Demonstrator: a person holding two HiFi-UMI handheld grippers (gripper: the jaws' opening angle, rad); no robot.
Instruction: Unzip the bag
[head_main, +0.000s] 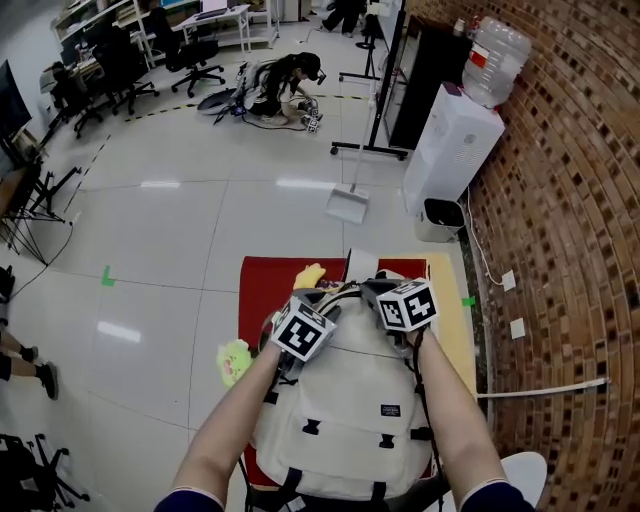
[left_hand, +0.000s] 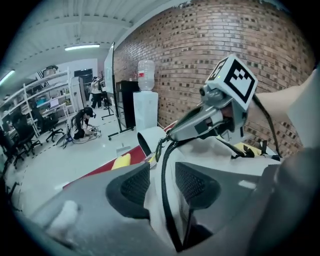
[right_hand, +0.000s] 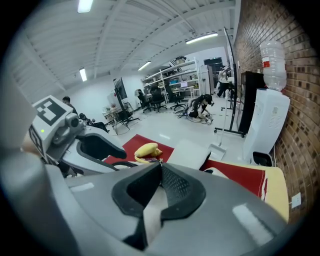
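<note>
1. Backpack (head_main: 345, 400): cream with black trim. It lies front up on the red-covered tabletop (head_main: 258, 290) and fills the near half, with its top toward the far edge.
2. Left gripper (left_hand: 157, 187): at the pack's top, left side. The jaws stand wide apart astride a ridge of cream fabric with a dark line along it. Whether that line is zip or piping cannot be told. The pads do not visibly press on it.
3. Right gripper (right_hand: 159, 187): at the pack's top, right side. The jaws are nearly together, clamped on a pale fold of the pack's fabric.
4. Container, backpack: no opening shows along the top, so the zip reads as not yet run. The front pocket looks fastened. Contents are hidden.
5. Container, water dispenser (head_main: 452, 150): stands on the floor by the brick wall, well apart from the tabletop. It carries an upturned bottle (head_main: 495, 60), whose level cannot be read.
6. Loose items: a yellow banana-shaped piece (head_main: 308, 275) lies near the far edge, just beyond the pack. A yellow-green piece (head_main: 233, 360) lies at the left edge.
7. Risk: the left jaws may close on fabric rather than the zip pull, since the pull is not clearly found in any view.
8. Risk: the right hold is on a thin fold. If it slips, the pack would likely drag with the pull instead of opening.
9. Risk: a sliding pack could push the banana-shaped piece off the far edge.
</note>
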